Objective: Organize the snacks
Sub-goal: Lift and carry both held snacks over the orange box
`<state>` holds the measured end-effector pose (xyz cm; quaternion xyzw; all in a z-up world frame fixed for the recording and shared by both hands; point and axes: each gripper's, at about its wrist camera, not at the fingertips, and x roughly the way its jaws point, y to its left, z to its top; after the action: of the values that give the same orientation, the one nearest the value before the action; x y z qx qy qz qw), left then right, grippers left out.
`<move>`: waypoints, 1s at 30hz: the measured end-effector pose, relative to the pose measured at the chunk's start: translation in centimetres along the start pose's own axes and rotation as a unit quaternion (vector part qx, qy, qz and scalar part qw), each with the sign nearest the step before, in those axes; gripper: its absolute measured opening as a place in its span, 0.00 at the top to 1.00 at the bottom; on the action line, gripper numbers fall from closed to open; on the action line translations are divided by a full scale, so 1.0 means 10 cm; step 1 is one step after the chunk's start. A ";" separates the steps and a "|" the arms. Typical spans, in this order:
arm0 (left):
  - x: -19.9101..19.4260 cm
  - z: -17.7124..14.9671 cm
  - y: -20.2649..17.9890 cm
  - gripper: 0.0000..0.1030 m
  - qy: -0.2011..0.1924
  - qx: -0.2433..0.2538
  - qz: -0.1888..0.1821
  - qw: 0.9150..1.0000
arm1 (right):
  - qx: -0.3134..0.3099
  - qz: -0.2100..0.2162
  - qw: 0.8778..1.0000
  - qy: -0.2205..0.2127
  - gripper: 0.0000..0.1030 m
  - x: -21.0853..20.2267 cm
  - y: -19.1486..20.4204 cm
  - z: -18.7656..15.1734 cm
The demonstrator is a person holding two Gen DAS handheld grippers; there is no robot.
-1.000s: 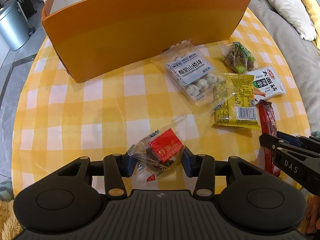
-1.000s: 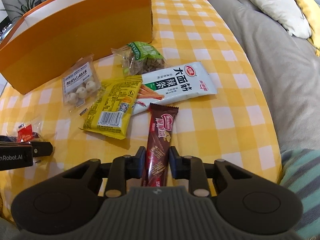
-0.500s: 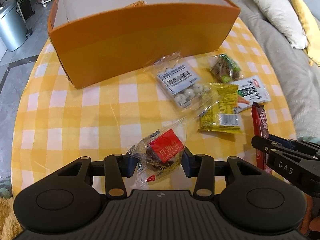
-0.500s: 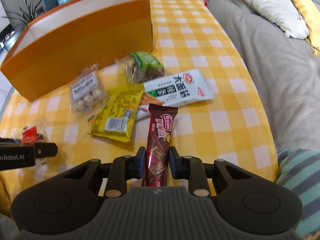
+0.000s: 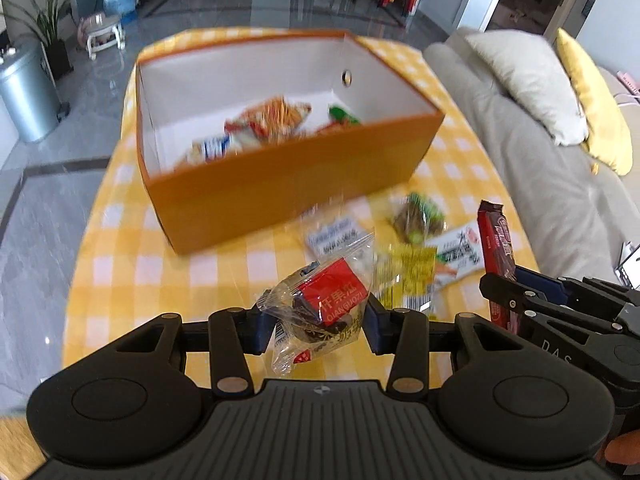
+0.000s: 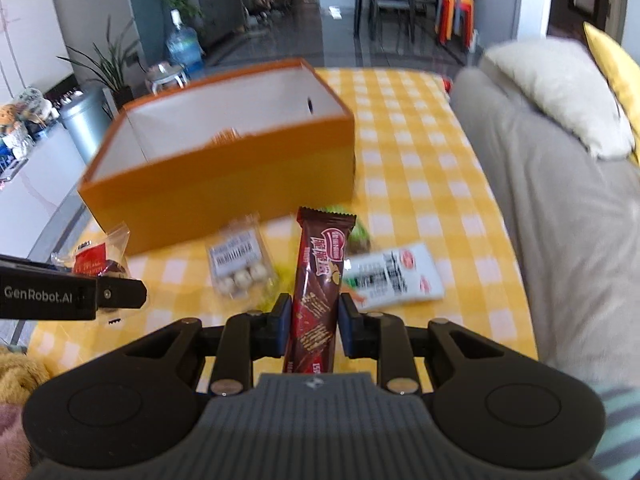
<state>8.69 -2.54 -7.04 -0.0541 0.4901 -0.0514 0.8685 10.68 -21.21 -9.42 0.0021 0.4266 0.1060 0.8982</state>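
The left gripper is closed on a clear-wrapped snack with a red label, clamped across its middle, with loose film sticking out above and below the pads. The right gripper is closed on a brown chocolate bar, gripped low on the wrapper so that most of the bar stands upright above the fingers. Both items appear to be held clear of the table.

Ahead of both grippers stands the orange box, open at the top, toward the far side of the table. Several packets already lie in it against the far wall. Between the grippers and the box's near wall, snacks remain on the yellow checked cloth: a clear tray of white balls, a yellow packet, a white packet and a green packet.

Step in hand, as judged: carry both items over the near wall and release them inside.

- Lift each item above the rim before moving forward; the tall bar and the trailing film could catch the wall.
- Keep the two grippers apart; they sit close side by side.
- Release over bare floor at the near left of the box, which appears unoccupied.
- Open the jaws only once the item is fully past the rim.
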 end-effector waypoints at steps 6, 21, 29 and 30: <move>-0.18 0.31 0.04 0.52 -0.034 0.013 0.007 0.999 | -0.026 0.026 0.999 -0.029 0.79 -0.09 0.07 0.34; -0.16 1.09 0.28 0.52 -0.061 0.054 0.065 0.995 | -0.105 0.061 0.989 -0.086 0.79 0.05 0.44 1.29; 0.12 1.38 0.43 0.52 -0.041 0.062 0.086 0.994 | -0.135 0.066 0.985 -0.081 0.79 0.48 0.60 1.75; 0.18 1.41 0.45 0.52 -0.036 0.061 0.087 0.994 | -0.137 0.067 0.985 -0.078 0.79 0.55 0.62 1.79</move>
<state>21.84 2.31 -1.95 0.0401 0.4577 -0.0034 0.8882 26.63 -12.54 -1.66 -0.0839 0.3355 0.2231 0.9114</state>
